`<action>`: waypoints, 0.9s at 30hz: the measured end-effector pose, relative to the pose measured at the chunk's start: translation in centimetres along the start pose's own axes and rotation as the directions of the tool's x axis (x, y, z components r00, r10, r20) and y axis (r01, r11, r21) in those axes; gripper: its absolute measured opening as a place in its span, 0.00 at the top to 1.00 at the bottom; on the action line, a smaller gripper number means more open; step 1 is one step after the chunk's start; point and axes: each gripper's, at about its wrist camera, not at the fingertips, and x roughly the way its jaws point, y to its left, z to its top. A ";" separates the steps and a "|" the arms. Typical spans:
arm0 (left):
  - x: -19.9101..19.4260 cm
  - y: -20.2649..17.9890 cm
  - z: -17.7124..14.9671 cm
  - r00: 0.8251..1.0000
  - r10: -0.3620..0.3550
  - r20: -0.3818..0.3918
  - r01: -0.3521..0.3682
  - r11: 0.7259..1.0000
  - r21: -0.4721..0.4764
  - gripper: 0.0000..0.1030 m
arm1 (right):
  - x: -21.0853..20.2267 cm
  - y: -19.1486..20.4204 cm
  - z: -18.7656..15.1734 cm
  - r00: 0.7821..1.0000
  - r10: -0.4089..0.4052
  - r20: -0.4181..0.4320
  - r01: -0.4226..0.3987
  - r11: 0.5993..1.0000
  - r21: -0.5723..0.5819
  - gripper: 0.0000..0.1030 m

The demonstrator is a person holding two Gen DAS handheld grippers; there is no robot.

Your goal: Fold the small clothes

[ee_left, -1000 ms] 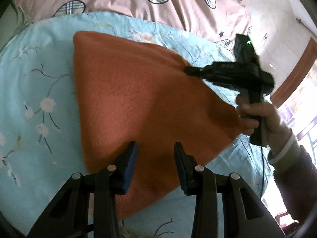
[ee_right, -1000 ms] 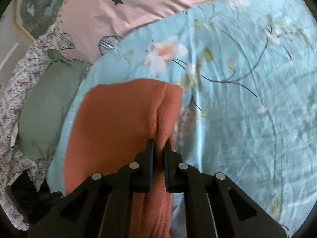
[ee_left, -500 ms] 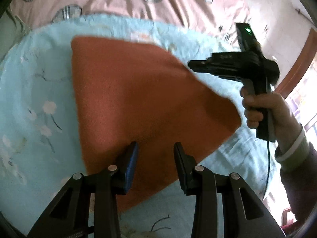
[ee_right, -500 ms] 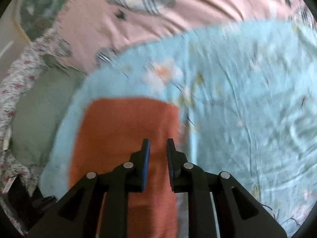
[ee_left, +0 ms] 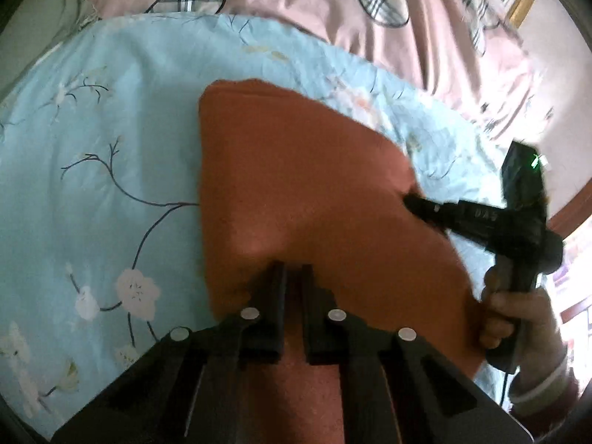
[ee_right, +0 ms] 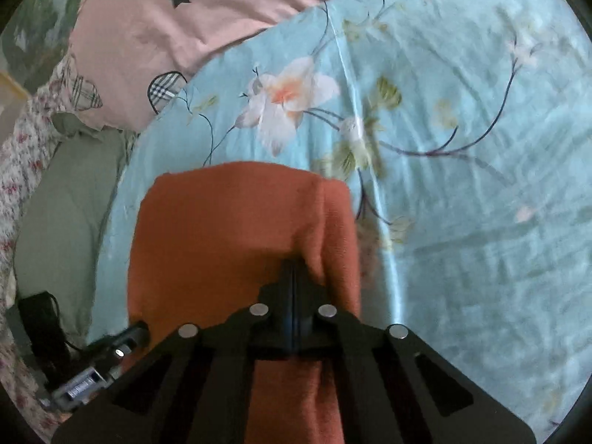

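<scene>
We pinch the orange cloth [ee_left: 314, 192] with both grippers, left gripper [ee_left: 293, 277] and right gripper [ee_right: 294, 270]; folding looks barely begun.

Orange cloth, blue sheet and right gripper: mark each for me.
orange cloth [ee_left: 296, 185], left wrist view, flat middle of the fabric.
blue sheet [ee_right: 462, 222], right wrist view, bare floral area.
right gripper [ee_right: 293, 266], right wrist view, fingertips shut on the cloth's fold.

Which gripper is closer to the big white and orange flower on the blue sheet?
Right. The right gripper pinches the orange cloth just below the flower; the left gripper grips the cloth's opposite edge.
</scene>
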 end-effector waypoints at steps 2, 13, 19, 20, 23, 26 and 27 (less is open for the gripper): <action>-0.5 0.1 -0.1 1.000 -0.005 0.000 0.005 1.000 -0.006 0.93 | -1.4 0.9 -0.6 1.000 0.012 0.011 -0.012 1.000 -0.026 0.96; -7.0 -3.8 -7.6 0.998 -0.053 0.021 0.049 0.989 0.138 0.79 | -7.9 0.7 -12.1 0.999 -0.038 -0.019 0.035 0.991 -0.129 0.98; -5.9 -2.5 -11.8 0.999 -0.025 -0.043 0.030 0.994 0.106 0.81 | -8.7 -0.5 -13.5 1.000 -0.009 0.014 0.010 0.998 -0.061 1.00; -6.0 -2.4 -11.9 0.999 -0.028 -0.036 0.032 0.994 0.102 0.81 | -8.7 -0.3 -13.5 1.000 -0.019 0.015 0.020 0.998 -0.065 1.00; -5.9 -2.5 -11.9 0.999 -0.015 -0.035 0.019 0.994 0.110 0.81 | -8.5 0.1 -13.3 1.000 -0.015 0.017 0.016 0.998 -0.056 1.00; -5.8 -3.0 -12.2 1.000 0.010 -0.027 -0.006 0.992 0.129 0.81 | -8.7 0.2 -13.4 0.999 -0.030 0.016 0.031 0.997 -0.069 1.00; -5.8 -3.0 -12.3 1.000 0.016 -0.027 -0.013 0.991 0.130 0.81 | -8.8 0.2 -13.6 0.999 -0.035 0.014 0.036 0.997 -0.069 1.00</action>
